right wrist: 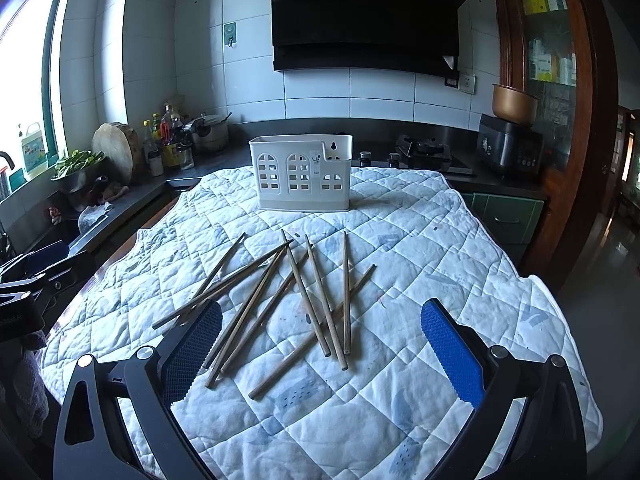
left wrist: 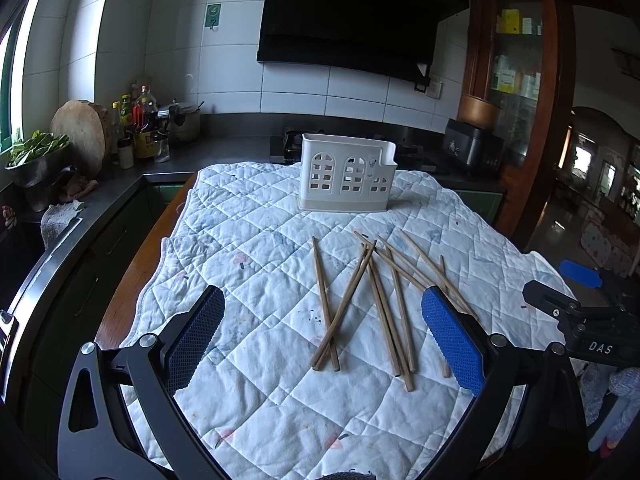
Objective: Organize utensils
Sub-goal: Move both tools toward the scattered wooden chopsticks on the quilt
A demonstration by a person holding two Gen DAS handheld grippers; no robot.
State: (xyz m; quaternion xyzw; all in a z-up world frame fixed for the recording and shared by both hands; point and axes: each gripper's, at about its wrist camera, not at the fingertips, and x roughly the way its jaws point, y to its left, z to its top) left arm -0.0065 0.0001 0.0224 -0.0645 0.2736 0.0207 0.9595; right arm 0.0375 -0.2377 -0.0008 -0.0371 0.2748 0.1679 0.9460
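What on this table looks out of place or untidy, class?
The wooden chopsticks lie scattered and crossed over one another on the quilted cloth, none in the white utensil holder standing upright behind them. Both grippers are open and hold nothing. Nothing looks spilled or broken.

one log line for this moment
left hand-held gripper open | right hand-held gripper open | chopsticks loose on quilt | holder upright behind

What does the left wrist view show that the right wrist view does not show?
Only the left wrist view shows the right gripper at its right edge and the rooms beyond the doorway. Only the right wrist view shows the left gripper, the detergent jug on the windowsill and the stove knobs. Both show the scattered chopsticks, the white holder and the quilted cloth.
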